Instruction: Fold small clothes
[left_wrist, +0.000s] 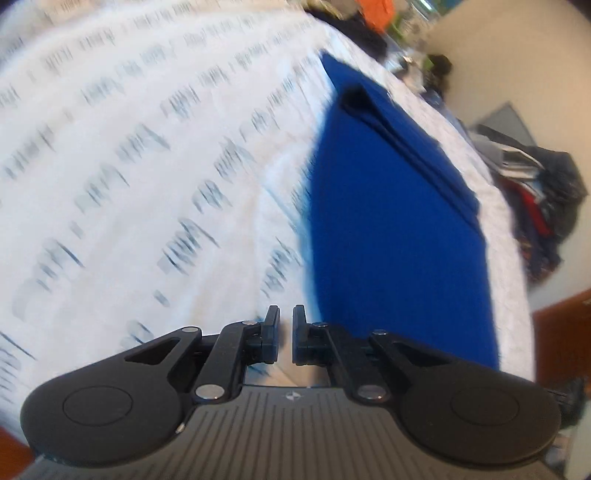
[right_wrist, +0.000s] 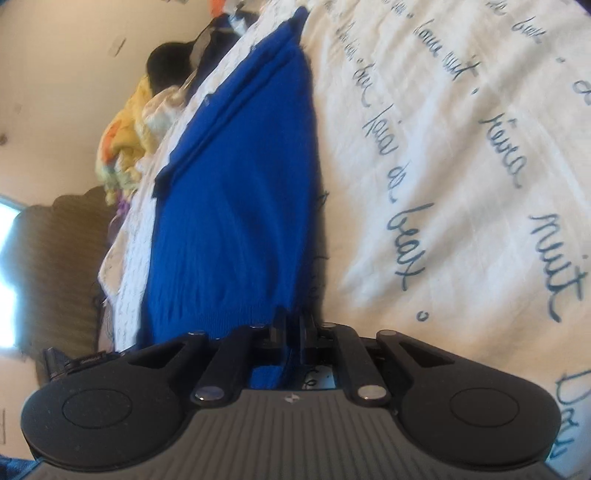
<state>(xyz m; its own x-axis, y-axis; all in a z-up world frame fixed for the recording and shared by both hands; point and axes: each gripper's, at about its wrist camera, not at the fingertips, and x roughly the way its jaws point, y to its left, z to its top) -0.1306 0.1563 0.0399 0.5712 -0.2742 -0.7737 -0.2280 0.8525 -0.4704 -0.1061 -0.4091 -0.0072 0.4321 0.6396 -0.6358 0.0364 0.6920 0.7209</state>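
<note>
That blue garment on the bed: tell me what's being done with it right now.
A person with a gripper in each hand is folding a blue knit sweater laid flat on a white bedspread printed with handwriting. The right gripper is shut on the sweater's ribbed hem. The left gripper holds nothing, its jaws slightly apart over the bedspread beside the sweater's edge. One part already lies folded over the body.

Bedsheet (right_wrist: 461, 166): cursive script, "nuit" readable; rest unclear.

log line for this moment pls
left gripper: jaws nearly closed, empty | right gripper: shut on blue sweater hem | sweater on bedspread
</note>
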